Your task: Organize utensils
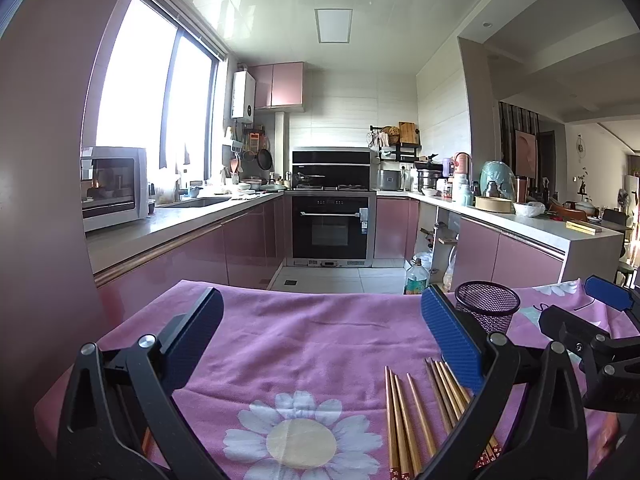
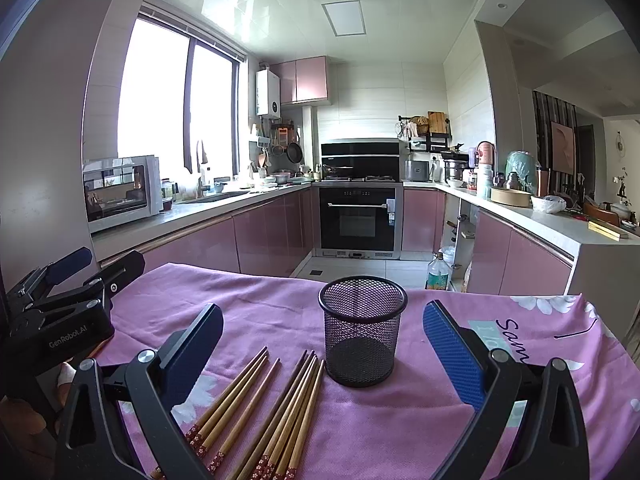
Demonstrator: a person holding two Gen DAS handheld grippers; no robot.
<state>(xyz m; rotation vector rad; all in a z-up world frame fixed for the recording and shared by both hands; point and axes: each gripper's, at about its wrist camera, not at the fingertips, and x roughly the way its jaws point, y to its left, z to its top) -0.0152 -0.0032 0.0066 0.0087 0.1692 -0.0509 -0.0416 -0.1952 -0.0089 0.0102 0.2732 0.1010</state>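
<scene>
Lying in the lower centre of the right wrist view, the wooden chopsticks (image 2: 260,412) spread in two loose bunches on the pink flowered cloth (image 2: 400,432), tips toward the black mesh cup (image 2: 362,330) standing upright just beyond them, likely their destination. The right gripper (image 2: 323,344) frames cup and sticks with jaws wide and empty, probably poised to pick. The left gripper (image 1: 322,332) hangs over bare cloth, jaws equally wide and empty, with the chopsticks at its lower right.

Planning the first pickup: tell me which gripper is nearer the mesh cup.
Right. The right gripper faces the mesh cup head-on, open; the left gripper is off to the cup's left, open.
</scene>
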